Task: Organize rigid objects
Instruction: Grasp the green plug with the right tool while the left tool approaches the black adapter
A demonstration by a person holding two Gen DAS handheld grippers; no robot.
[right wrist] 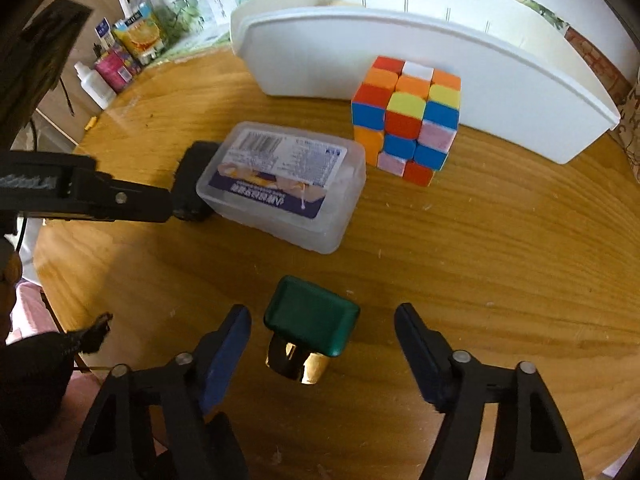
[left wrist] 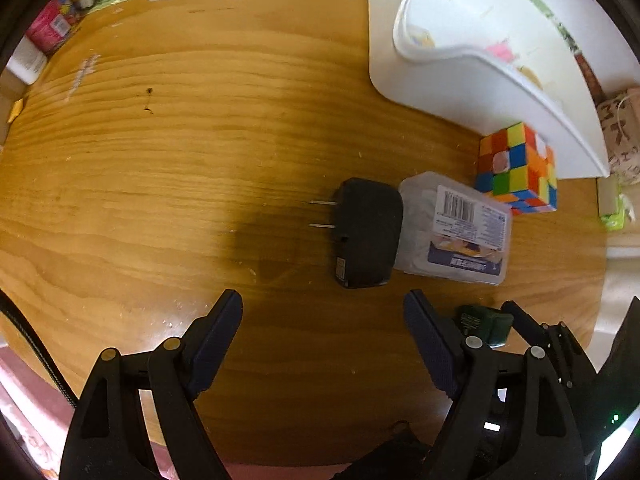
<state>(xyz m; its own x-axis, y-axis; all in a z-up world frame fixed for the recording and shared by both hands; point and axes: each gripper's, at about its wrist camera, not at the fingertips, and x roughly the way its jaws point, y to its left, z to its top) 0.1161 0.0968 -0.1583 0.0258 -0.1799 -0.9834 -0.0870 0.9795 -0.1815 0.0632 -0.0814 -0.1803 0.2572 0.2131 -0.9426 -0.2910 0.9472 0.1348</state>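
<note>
On the round wooden table (left wrist: 160,160) a black plug adapter (left wrist: 366,232) lies flat with its two prongs pointing left. My left gripper (left wrist: 322,300) hangs open just short of it with nothing between its fingers. Against the adapter sits a clear plastic box (right wrist: 284,184) with a barcode label. A colourful puzzle cube (right wrist: 406,120) stands beside a white bin (right wrist: 360,48). My right gripper (right wrist: 322,312) is open, and a small green-capped object with a gold base (right wrist: 312,324) stands between its fingers, clear of both pads.
Several bottles and cartons (right wrist: 120,60) are lined up at the table's far left edge against the wall. The white bin runs along the back right. A patterned cloth bag (left wrist: 620,132) lies past the bin. Bare wood spreads left of the adapter.
</note>
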